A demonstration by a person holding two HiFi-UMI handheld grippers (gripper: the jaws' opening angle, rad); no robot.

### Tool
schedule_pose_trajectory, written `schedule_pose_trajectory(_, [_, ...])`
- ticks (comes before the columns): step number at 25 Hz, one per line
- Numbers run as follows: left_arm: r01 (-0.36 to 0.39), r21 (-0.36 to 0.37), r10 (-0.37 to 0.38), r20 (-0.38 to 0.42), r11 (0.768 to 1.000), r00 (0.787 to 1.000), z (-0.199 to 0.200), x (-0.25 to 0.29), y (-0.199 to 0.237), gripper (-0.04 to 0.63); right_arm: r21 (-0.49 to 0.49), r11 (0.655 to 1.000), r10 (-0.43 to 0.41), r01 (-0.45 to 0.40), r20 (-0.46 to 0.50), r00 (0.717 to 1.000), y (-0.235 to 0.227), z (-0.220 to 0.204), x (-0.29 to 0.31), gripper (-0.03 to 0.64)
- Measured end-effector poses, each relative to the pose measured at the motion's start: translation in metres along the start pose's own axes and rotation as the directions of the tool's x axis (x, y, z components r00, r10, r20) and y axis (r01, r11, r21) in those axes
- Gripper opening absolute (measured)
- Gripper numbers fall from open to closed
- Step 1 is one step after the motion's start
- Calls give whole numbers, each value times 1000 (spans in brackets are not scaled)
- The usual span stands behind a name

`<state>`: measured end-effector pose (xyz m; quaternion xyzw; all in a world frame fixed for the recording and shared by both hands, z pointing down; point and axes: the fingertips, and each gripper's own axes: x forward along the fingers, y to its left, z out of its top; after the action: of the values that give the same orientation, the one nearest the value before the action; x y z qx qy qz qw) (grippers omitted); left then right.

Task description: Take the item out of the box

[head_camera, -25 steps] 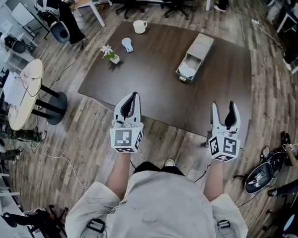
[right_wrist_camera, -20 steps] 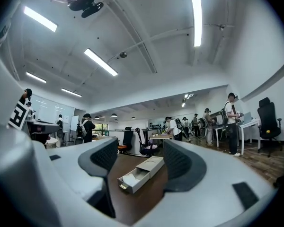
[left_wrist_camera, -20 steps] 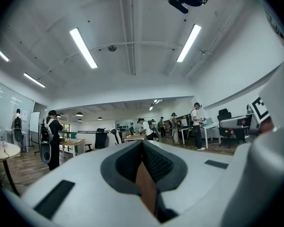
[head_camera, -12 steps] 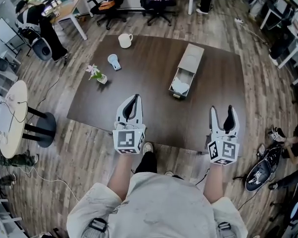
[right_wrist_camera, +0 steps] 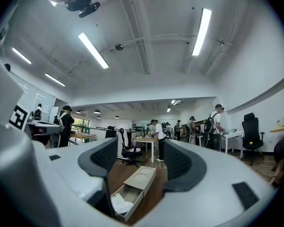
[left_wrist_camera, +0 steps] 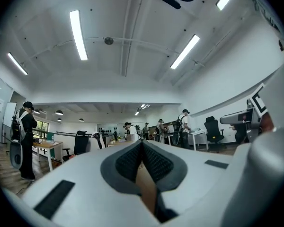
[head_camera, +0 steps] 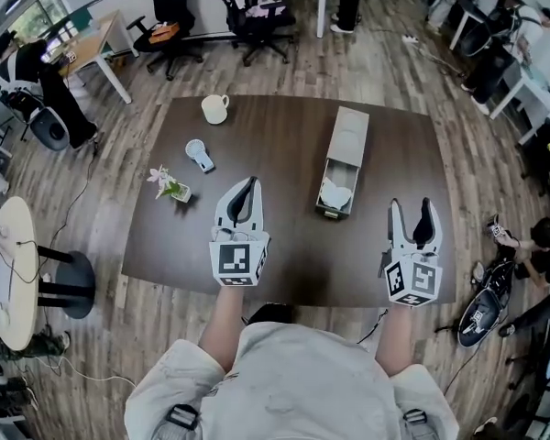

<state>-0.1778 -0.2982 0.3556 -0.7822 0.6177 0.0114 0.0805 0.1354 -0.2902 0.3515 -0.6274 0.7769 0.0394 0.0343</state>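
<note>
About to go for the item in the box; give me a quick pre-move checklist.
1. Box drawer open: ok.
2. White item exposed in it: ok.
3. Right gripper open: ok.
4. Left gripper open: not ok, fingers together.
5. Box lined up between the right gripper's fingers: ok.
6. White item loose in the drawer: cannot tell.

approach | table (head_camera: 275, 145) nearer | box (head_camera: 346, 140) closer to right gripper (head_camera: 411, 207)

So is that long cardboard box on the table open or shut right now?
Open. The box has its drawer slid out at the near end, and a white item lies inside it.
</note>
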Motion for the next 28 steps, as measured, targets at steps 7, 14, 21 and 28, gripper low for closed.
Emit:
schedule_pose_trajectory(7, [23,-18,-22,12,1000,1000,-8,24,44,2,-13,1000,-17,17,13,1000,32,0,41,302])
schedule_pose_trajectory(14, [72,-65,-70,44,995,997,-13,45,64,2,-24,998,-51,52,45,998,45,4,60,302])
schedule_pose_trajectory(21, [104,-46,-102,51,994,994,-17,58,62,2,-43,997,-64,66,45,997,48,2,66,302])
schedule_pose_trajectory(28, [125,-23,-124,45,992,991,-17,71,53,2,-49,997,-61,64,45,997,39,4,76,301])
